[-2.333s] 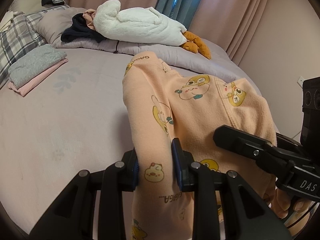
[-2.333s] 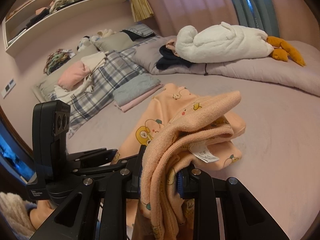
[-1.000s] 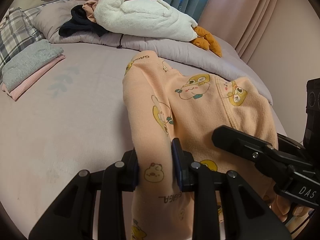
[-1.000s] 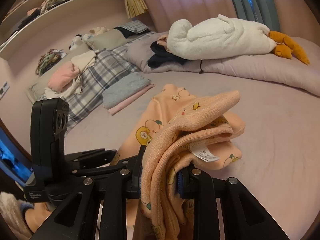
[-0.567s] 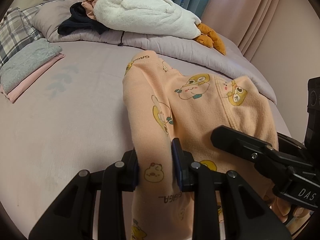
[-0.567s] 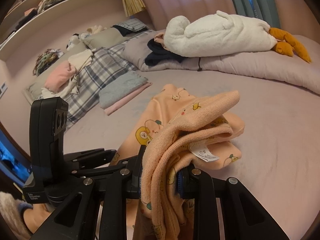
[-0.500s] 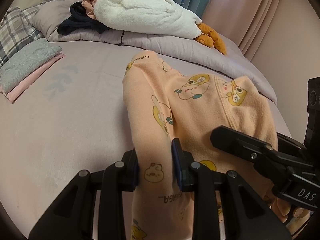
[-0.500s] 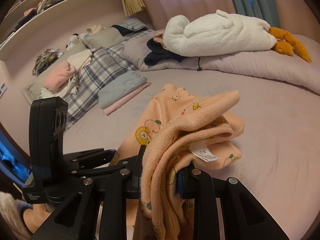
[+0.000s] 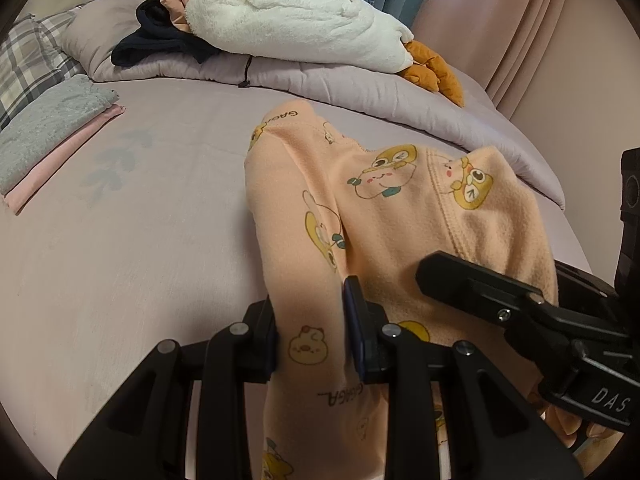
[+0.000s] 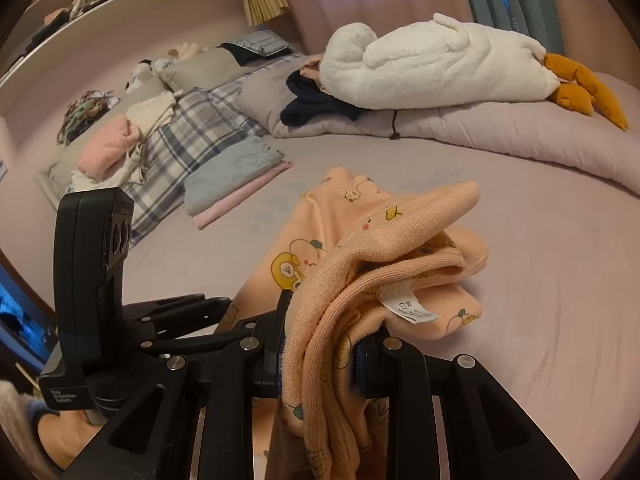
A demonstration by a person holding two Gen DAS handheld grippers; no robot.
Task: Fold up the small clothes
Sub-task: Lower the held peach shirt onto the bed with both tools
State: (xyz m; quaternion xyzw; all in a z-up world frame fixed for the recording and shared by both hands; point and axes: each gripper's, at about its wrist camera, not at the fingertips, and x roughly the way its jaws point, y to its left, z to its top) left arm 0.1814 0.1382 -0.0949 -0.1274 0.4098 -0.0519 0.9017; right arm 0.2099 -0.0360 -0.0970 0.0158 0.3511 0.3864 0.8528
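Grippers left, right both pinching peach garment.

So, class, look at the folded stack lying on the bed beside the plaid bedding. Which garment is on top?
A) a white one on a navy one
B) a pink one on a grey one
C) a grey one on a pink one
C: in the right wrist view the grey garment lies on the pink garment, whose edge shows beneath it.

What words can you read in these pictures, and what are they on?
"GAGA": printed on the orange pajama garment, twice.
"DAS": on the right gripper, seen from the left wrist view.
White care tag: symbols and print too small to read.
Left gripper's camera block: label too blurred.
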